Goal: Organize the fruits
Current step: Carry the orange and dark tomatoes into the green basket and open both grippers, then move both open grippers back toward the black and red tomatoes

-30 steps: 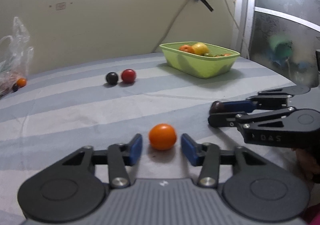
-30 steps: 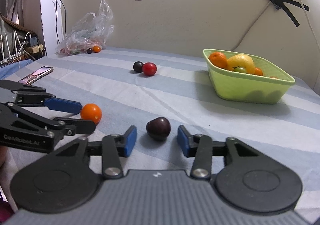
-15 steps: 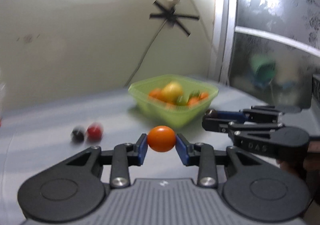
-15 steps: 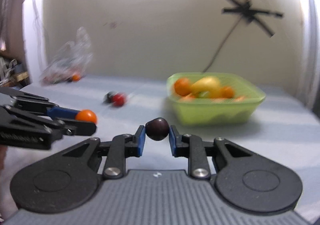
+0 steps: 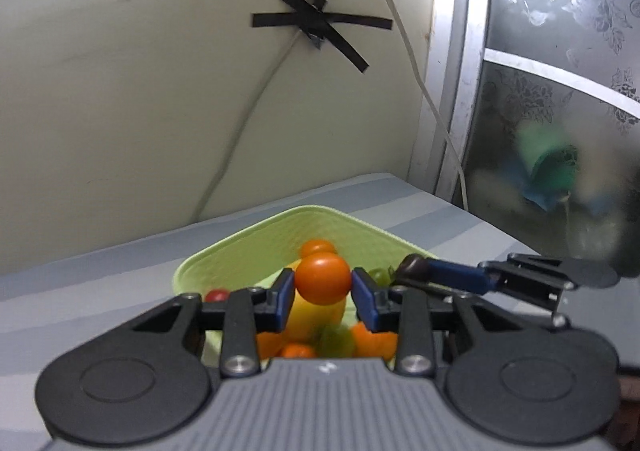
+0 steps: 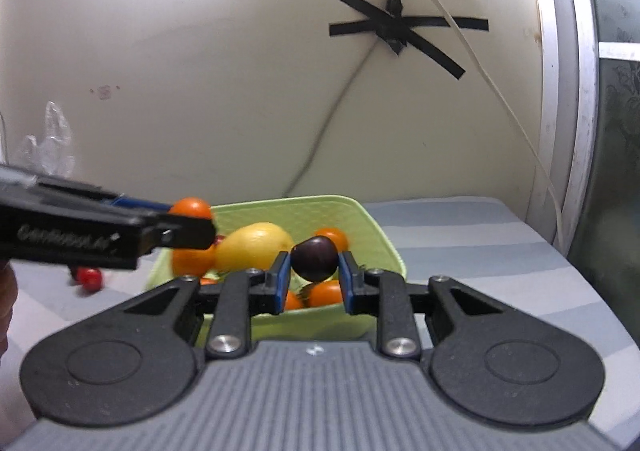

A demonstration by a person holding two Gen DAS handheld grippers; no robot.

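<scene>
Fruits are being gathered into a lime-green rectangular plastic basket, which is sitting on a grey-and-white striped cloth-covered table near the wall. Already lying inside it are a large yellow lemon-like fruit and several orange fruits. The left tongs are clenching a round orange tomato-like fruit above the basket's contents. The right tongs are gripping a dark purple plum-like fruit, also hanging over the basket. A small red round fruit is lying on the table, left of the basket and outside it. Judging from this, most of the sorting looks done: both held fruits are awaiting release, and at least that red one is remaining to be collected.
</scene>
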